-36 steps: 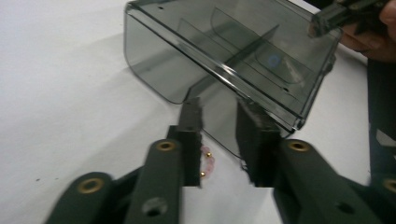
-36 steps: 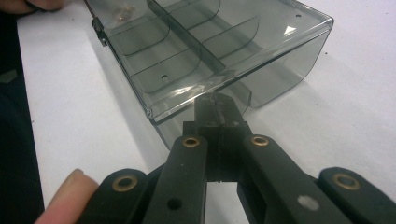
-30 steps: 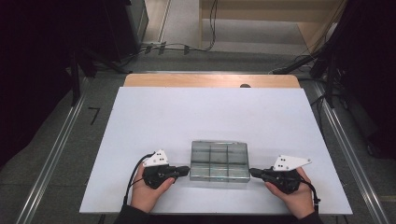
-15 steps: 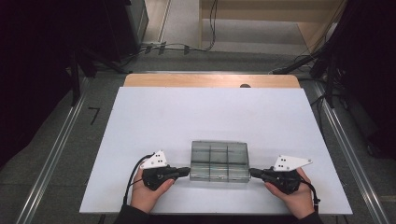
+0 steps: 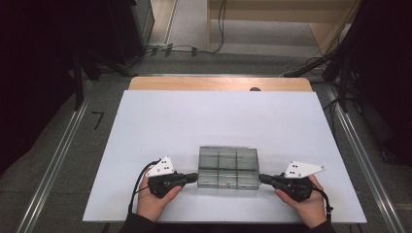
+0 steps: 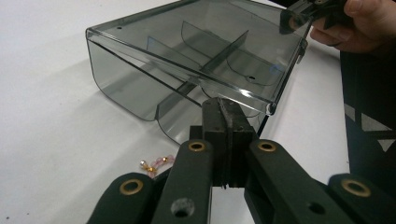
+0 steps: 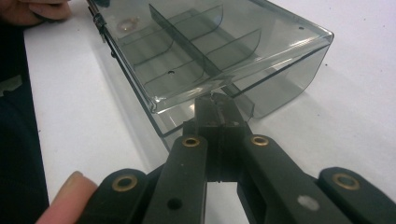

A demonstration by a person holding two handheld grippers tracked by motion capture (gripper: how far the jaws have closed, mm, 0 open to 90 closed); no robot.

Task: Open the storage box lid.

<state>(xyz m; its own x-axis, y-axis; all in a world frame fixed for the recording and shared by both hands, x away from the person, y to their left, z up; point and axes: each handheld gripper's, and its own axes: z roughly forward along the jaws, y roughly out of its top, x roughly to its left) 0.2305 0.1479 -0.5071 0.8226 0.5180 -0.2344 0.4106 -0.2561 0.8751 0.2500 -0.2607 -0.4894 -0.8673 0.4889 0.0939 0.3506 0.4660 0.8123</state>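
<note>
In the high view, a white counter [image 5: 218,126] with a wooden strip along its far edge stands on a grey floor [image 5: 58,160] between metal rails, and cables [image 5: 194,48] run across the floor beyond it in a dark room. A smoky clear compartment box [image 5: 228,167] lies near the counter's front edge, between the two hands. The left hand-held gripper [image 5: 192,178] meets the box's left side, the right hand-held gripper [image 5: 265,178] its right side, each held by a hand coming in from the bottom.

In the left gripper view, the left hand-held gripper [image 6: 226,109] has its jaws pressed together at the box's [image 6: 196,56] near edge, just under the lid rim; whether they pinch any plastic I cannot tell. A small pink and gold trinket [image 6: 156,163] lies on the white surface beside the jaws.

In the right gripper view, the right hand-held gripper [image 7: 217,105] is likewise closed against the box's [image 7: 210,46] edge at the lid corner. The dividers inside show through the lid.
</note>
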